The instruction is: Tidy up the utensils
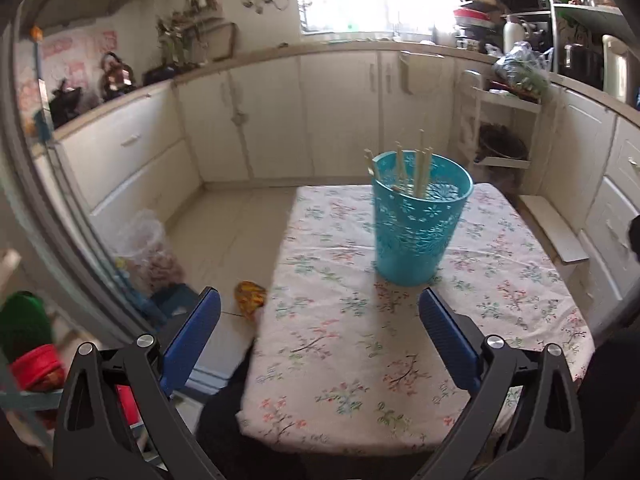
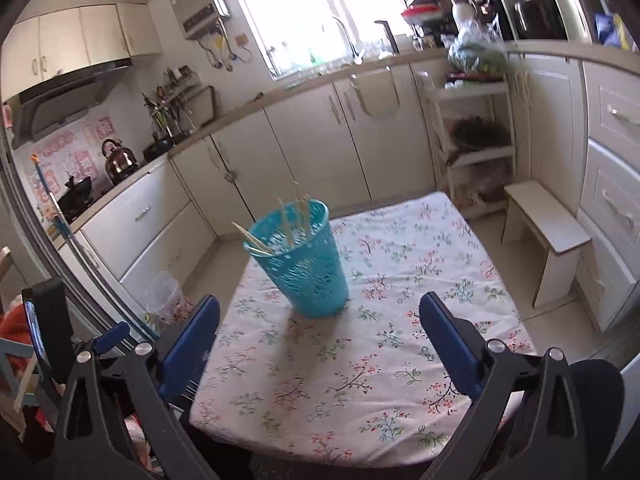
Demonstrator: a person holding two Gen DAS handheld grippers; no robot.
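Observation:
A teal perforated plastic basket (image 1: 418, 220) stands upright on the floral tablecloth (image 1: 360, 340). Several pale wooden chopsticks (image 1: 420, 168) stand inside it, their ends poking above the rim. My left gripper (image 1: 320, 304) is open and empty, held above the near part of the table, short of the basket. In the right wrist view the basket (image 2: 304, 260) sits at the table's far left with the chopsticks (image 2: 292, 216) in it. My right gripper (image 2: 320, 312) is open and empty, just in front of the basket.
The small table (image 2: 400, 340) stands in a kitchen with cream cabinets (image 1: 280, 112) behind. A low white stool (image 2: 544, 240) is to the right, a shelf rack (image 2: 472, 140) beyond it. A clear bin (image 1: 148, 248) and a yellow object (image 1: 250, 296) are on the floor at left.

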